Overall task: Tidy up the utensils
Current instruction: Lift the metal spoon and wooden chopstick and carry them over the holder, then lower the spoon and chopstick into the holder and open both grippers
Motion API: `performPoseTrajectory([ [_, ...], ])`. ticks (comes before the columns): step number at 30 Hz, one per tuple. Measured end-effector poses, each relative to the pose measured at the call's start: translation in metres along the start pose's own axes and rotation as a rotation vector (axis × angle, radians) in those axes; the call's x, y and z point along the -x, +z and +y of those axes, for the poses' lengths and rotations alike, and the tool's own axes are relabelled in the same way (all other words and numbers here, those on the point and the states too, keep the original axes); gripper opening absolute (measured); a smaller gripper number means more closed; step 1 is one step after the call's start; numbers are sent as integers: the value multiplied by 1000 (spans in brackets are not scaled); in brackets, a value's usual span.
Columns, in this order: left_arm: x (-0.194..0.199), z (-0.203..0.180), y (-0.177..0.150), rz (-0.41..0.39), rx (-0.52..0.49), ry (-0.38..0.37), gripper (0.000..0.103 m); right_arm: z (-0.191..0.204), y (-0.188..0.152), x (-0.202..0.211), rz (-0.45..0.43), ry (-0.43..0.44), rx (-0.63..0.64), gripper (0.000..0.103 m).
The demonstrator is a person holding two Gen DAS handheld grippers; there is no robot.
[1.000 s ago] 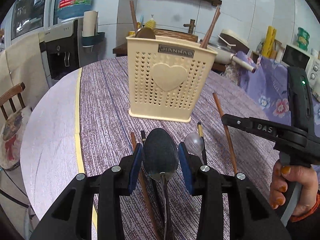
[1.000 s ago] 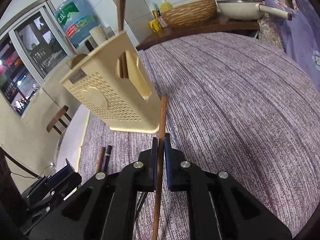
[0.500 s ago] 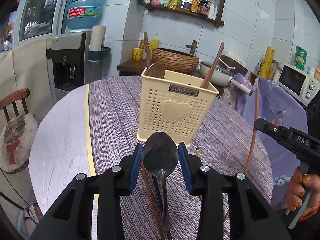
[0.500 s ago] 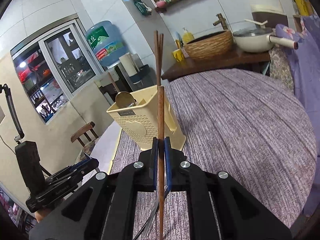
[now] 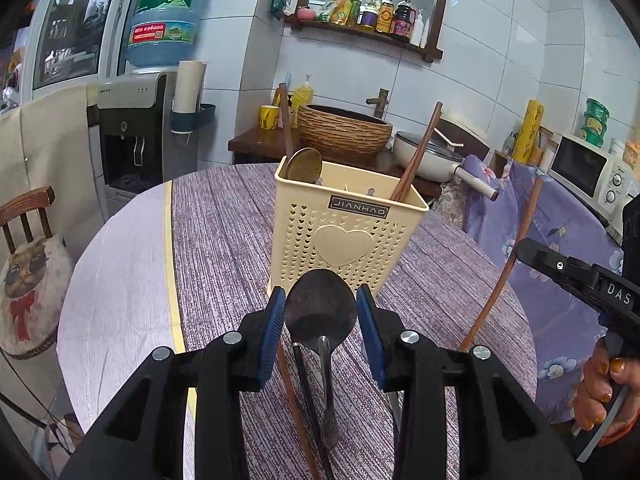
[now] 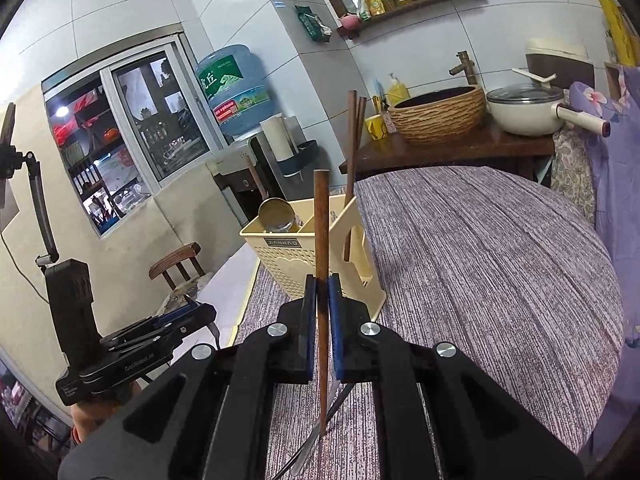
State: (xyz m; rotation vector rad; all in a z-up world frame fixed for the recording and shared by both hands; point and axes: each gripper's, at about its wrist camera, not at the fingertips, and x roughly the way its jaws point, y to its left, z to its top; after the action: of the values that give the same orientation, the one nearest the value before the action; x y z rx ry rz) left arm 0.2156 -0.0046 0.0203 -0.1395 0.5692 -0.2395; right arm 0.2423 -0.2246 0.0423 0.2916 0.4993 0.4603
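A cream utensil holder [image 5: 344, 232] stands on the round table, with a brass spoon [image 5: 304, 166] and brown chopsticks [image 5: 418, 152] in it. My left gripper [image 5: 321, 312] is shut on a dark metal spoon [image 5: 320, 308] by its bowl, held above the table in front of the holder. My right gripper [image 6: 322, 308] is shut on a brown chopstick [image 6: 321, 216], upright, in front of the holder [image 6: 308, 248]. It also shows in the left wrist view [image 5: 560, 268] at right, with the chopstick [image 5: 516, 248].
A brown chopstick [image 5: 288, 380] and a dark one [image 5: 306, 384] lie on the purple cloth [image 5: 224, 240] below my left gripper. A metal utensil [image 6: 320, 432] lies under my right gripper. A chair [image 5: 28, 220] stands at left, a counter with basket and pan behind.
Both grippers have risen from the table. The left lifted the spoon, the right lifted the chopstick and turned it upright. The holder now looks farther and lower.
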Motion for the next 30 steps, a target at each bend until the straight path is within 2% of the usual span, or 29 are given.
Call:
performPoseTrajectory([
  [9, 2, -2, 13, -14, -17, -18, 37, 20, 11, 3, -18, -5, 92, 7],
  [14, 6, -3, 33, -33, -19, -46, 37, 31, 27, 7, -31, 23, 123, 7],
  [19, 20, -7, 77, -127, -27, -58, 37, 49, 59, 14, -98, 30, 175, 7],
  [24, 31, -14, 133, -253, -23, -43, 37, 65, 101, 22, -208, 2, 211, 7],
  [30, 9, -19, 172, -323, 5, 2, 37, 75, 141, 13, -318, -62, 237, 7],
])
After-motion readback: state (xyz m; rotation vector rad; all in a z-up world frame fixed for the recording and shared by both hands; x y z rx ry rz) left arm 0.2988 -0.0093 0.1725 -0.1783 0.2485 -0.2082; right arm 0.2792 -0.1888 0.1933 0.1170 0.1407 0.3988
